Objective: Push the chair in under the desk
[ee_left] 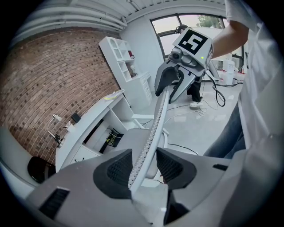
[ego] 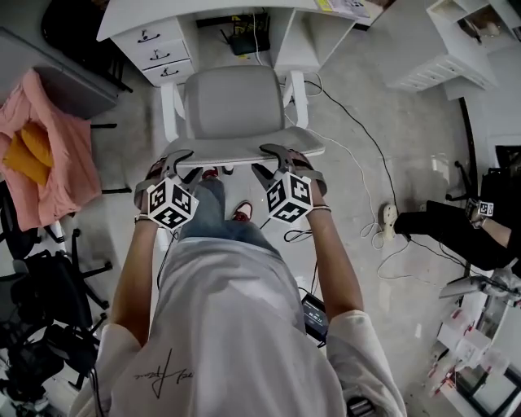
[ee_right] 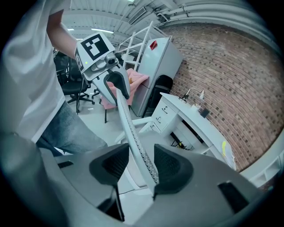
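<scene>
The chair (ego: pixel 232 102) has a grey seat and a white frame, and it faces the white desk (ego: pixel 163 12) at the top of the head view. Its seat front lies at the desk's knee gap. My left gripper (ego: pixel 186 163) and right gripper (ego: pixel 273 160) straddle the top rim of the mesh backrest (ego: pixel 232 151), left and right of its middle. In the left gripper view the backrest rim (ee_left: pixel 155 124) runs between my left gripper's (ee_left: pixel 144 166) pads, which close on it. In the right gripper view the rim (ee_right: pixel 126 119) sits likewise in my right gripper (ee_right: pixel 141 165).
A drawer unit (ego: pixel 155 49) stands at the desk's left, and a router (ego: pixel 244 41) with cables sits under the desk. Pink cloth (ego: pixel 49 155) hangs at left above black office chairs (ego: pixel 41 285). Cables (ego: pixel 358 138) trail over the floor at right, near a seated person (ego: pixel 464 232).
</scene>
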A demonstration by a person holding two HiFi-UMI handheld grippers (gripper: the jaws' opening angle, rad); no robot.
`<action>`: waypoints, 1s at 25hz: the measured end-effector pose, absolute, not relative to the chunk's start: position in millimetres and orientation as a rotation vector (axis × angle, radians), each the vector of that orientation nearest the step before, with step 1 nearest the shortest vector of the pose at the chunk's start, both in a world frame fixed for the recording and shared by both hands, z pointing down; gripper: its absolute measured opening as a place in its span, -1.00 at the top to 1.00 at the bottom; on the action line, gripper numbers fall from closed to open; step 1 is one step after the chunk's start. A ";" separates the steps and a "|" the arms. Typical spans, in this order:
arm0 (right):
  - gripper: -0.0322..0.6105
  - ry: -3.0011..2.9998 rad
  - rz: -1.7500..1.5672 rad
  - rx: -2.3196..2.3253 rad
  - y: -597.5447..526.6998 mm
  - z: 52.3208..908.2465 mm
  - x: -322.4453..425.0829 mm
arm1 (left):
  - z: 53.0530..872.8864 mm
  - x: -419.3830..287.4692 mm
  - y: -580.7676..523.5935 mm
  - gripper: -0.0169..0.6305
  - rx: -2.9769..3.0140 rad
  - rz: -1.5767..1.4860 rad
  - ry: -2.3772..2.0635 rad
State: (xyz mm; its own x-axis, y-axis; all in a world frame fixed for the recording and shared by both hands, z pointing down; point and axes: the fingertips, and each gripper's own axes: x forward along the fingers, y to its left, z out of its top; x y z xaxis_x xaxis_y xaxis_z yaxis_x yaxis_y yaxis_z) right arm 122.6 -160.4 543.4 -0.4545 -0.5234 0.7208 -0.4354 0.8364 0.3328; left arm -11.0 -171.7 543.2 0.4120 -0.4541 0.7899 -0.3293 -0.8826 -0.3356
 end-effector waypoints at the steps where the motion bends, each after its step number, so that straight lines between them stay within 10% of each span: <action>1: 0.29 -2.114 -0.128 0.700 -163.2 543.7 122.6 | 543.7 -11.0 -174.3 0.43 -2.531 -1.476 0.707; 25: 0.28 -2.073 -0.117 0.738 -219.1 548.5 129.5 | 545.9 -5.0 -232.3 0.40 -2.497 -1.429 0.718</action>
